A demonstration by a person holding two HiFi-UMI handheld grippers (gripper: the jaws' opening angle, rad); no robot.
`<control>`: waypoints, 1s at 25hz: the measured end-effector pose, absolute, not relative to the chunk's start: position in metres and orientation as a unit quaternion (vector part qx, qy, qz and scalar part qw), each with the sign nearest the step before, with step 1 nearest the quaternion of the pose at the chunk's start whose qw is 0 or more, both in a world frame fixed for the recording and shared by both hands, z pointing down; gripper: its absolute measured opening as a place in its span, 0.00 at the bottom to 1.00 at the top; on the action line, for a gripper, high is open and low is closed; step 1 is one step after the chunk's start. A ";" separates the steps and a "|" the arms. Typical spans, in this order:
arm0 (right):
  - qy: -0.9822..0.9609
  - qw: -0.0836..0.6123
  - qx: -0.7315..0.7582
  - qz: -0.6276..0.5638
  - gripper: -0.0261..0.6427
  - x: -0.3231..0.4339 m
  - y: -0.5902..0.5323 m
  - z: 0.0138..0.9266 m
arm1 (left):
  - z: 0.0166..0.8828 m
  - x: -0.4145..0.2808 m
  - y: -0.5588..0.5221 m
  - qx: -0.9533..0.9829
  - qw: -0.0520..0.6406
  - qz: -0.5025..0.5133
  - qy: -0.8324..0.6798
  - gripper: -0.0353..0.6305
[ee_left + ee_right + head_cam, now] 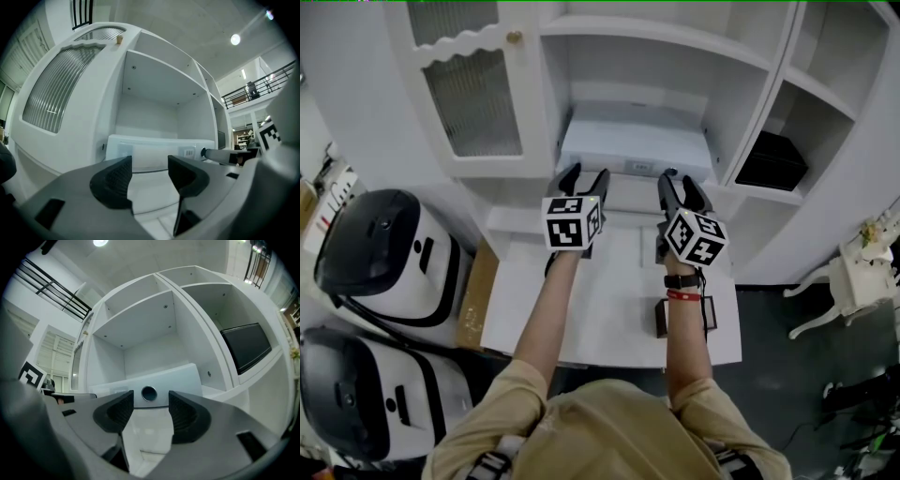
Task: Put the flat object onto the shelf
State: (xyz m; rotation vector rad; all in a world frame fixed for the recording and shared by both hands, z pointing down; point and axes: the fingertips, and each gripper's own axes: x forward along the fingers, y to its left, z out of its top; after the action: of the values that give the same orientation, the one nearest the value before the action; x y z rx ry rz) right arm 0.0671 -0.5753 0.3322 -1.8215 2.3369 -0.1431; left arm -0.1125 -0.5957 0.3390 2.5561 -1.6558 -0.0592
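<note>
Hold left gripper point(586, 174) and right gripper point(678, 178) level before the flat object point(633, 141), fingers point(115, 180) released, empty. Probably push both ends evenly, deeper onto the shelf point(630, 192).

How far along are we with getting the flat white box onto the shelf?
Done: the flat white box lies in the shelf's middle compartment. In hand: nothing; the left gripper and right gripper hover just in front of it, jaws apart and empty. Left: probably only backing both grippers away, perhaps after nudging it deeper.
</note>
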 end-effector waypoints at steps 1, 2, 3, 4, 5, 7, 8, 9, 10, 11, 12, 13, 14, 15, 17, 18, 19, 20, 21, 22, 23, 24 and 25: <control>0.785 0.088 -0.611 -0.048 0.41 0.067 -0.573 0.333 | 0.338 -0.113 -0.593 0.839 0.046 -0.021 -0.542 0.43; 0.785 0.089 -0.611 -0.047 0.41 0.068 -0.570 0.333 | 0.338 -0.114 -0.589 0.839 0.045 -0.024 -0.542 0.43; 0.785 0.089 -0.611 -0.046 0.41 0.068 -0.567 0.333 | 0.337 -0.116 -0.586 0.839 0.044 -0.025 -0.542 0.43; 0.785 0.089 -0.611 -0.044 0.41 0.068 -0.563 0.333 | 0.337 -0.117 -0.582 0.839 0.042 -0.026 -0.543 0.43; 0.786 0.088 -0.611 -0.043 0.41 0.068 -0.560 0.333 | 0.339 -0.119 -0.579 0.838 0.040 -0.025 -0.543 0.43; 0.787 0.085 -0.609 -0.041 0.41 0.067 -0.552 0.336 | 0.343 -0.122 -0.570 0.837 0.037 -0.022 -0.545 0.43; 0.789 0.083 -0.608 -0.041 0.40 0.066 -0.548 0.338 | 0.347 -0.124 -0.565 0.837 0.036 -0.020 -0.545 0.43; 0.790 0.080 -0.606 -0.040 0.40 0.065 -0.543 0.340 | 0.350 -0.125 -0.560 0.837 0.036 -0.018 -0.545 0.43; 0.792 0.077 -0.605 -0.040 0.39 0.063 -0.538 0.343 | 0.354 -0.126 -0.554 0.838 0.034 -0.016 -0.545 0.43; 0.793 0.075 -0.603 -0.040 0.39 0.062 -0.533 0.346 | 0.357 -0.126 -0.549 0.839 0.031 -0.014 -0.544 0.43; 0.794 0.076 -0.602 -0.041 0.38 0.062 -0.527 0.349 | 0.360 -0.127 -0.543 0.839 0.028 -0.012 -0.543 0.41; 0.794 0.077 -0.601 -0.041 0.38 0.062 -0.522 0.352 | 0.364 -0.128 -0.538 0.841 0.024 -0.011 -0.541 0.39; 0.794 0.077 -0.601 -0.042 0.37 0.063 -0.516 0.355 | 0.367 -0.129 -0.533 0.842 0.022 -0.010 -0.540 0.38; 0.795 0.076 -0.601 -0.042 0.36 0.063 -0.511 0.358 | 0.371 -0.130 -0.527 0.842 0.021 -0.011 -0.539 0.38; 0.795 0.068 -0.601 -0.041 0.35 0.064 -0.500 0.366 | 0.377 -0.133 -0.515 0.842 0.015 -0.010 -0.539 0.36; 0.796 0.064 -0.601 -0.041 0.34 0.065 -0.494 0.371 | 0.379 -0.133 -0.508 0.842 0.011 -0.009 -0.539 0.35; 0.796 0.060 -0.602 -0.041 0.33 0.066 -0.488 0.376 | 0.382 -0.133 -0.501 0.843 0.007 -0.008 -0.538 0.34; 0.795 0.056 -0.602 -0.042 0.32 0.068 -0.482 0.381 | 0.384 -0.132 -0.495 0.844 0.005 -0.007 -0.537 0.32; 0.794 0.054 -0.604 -0.043 0.31 0.070 -0.477 0.385 | 0.387 -0.132 -0.489 0.844 0.002 -0.006 -0.536 0.31; 0.794 0.051 -0.605 -0.044 0.30 0.071 -0.472 0.390 | 0.391 -0.131 -0.484 0.844 0.001 -0.003 -0.536 0.29; 0.794 0.047 -0.605 -0.044 0.29 0.072 -0.467 0.395 | 0.395 -0.131 -0.479 0.844 -0.001 0.001 -0.536 0.27; 0.795 0.043 -0.603 -0.045 0.29 0.072 -0.461 0.399 | 0.400 -0.131 -0.474 0.843 -0.001 0.006 -0.538 0.25; 0.797 0.039 -0.600 -0.045 0.28 0.072 -0.456 0.404 | 0.406 -0.131 -0.469 0.842 -0.001 0.009 -0.540 0.22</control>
State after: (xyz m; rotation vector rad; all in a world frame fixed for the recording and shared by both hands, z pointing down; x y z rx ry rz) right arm 0.0719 -0.4556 0.4036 -1.8408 2.4446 -0.1394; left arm -0.1307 -0.4691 0.4055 2.6464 -1.6960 0.0298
